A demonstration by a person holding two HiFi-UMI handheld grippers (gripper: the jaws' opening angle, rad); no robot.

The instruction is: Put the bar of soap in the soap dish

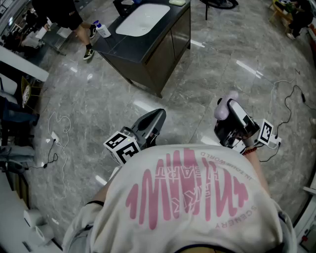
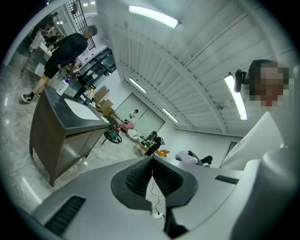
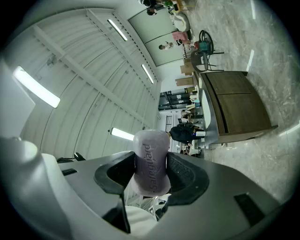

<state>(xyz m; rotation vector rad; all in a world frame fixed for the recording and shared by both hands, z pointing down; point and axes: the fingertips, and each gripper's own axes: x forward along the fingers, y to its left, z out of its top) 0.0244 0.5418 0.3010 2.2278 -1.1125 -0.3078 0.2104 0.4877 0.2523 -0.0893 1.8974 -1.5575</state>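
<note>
My right gripper (image 3: 151, 174) (image 1: 223, 107) is shut on a pale pink bar of soap (image 3: 151, 161) (image 1: 224, 105), which stands on end between the pads and sticks out past the tips. The left gripper (image 2: 151, 172) (image 1: 157, 117) is shut, its ribbed pads touching with nothing between them. Both are held out in front of my chest, well short of the dark vanity cabinet (image 1: 163, 49) with its white basin (image 1: 143, 19). A pale dish-like object (image 1: 177, 2) sits at the counter's far edge; I cannot tell whether it is the soap dish.
A white bottle (image 1: 102, 30) stands at the counter's left corner. A person in dark clothes (image 1: 69, 20) stands left of the cabinet. Cables (image 1: 289, 106) and a power strip (image 1: 54, 138) lie on the grey marble floor. Furniture edges line the left side.
</note>
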